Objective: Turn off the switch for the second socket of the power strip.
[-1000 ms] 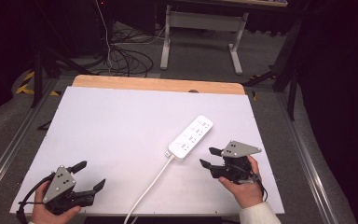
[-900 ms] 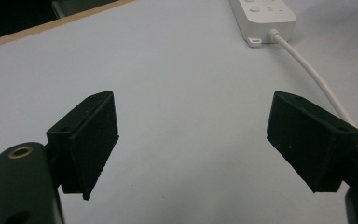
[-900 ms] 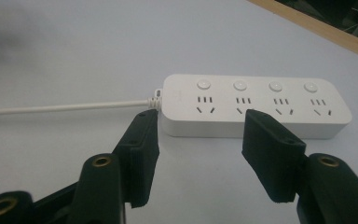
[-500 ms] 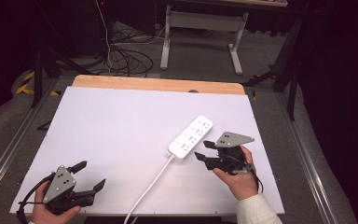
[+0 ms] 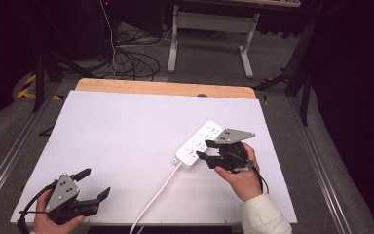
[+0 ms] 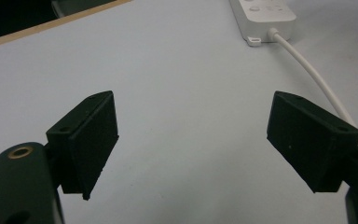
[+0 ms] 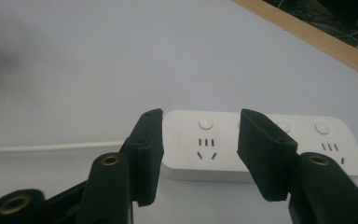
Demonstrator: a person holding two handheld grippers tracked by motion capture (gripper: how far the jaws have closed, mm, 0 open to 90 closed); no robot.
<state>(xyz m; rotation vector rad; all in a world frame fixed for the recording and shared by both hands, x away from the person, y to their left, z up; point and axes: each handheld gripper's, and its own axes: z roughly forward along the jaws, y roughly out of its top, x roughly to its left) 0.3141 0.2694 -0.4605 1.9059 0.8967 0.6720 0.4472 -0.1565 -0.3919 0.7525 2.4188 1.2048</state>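
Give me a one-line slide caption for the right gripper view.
Right hand-held gripper, jaws open, lined up on the first socket of a white power strip lying on the white table.

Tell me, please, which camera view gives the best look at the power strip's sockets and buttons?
The right gripper view: the power strip lies close ahead of that claw, its slots and round buttons sharp. The high view shows the whole power strip small, with the right claw by it. The left gripper view catches just its cable end.
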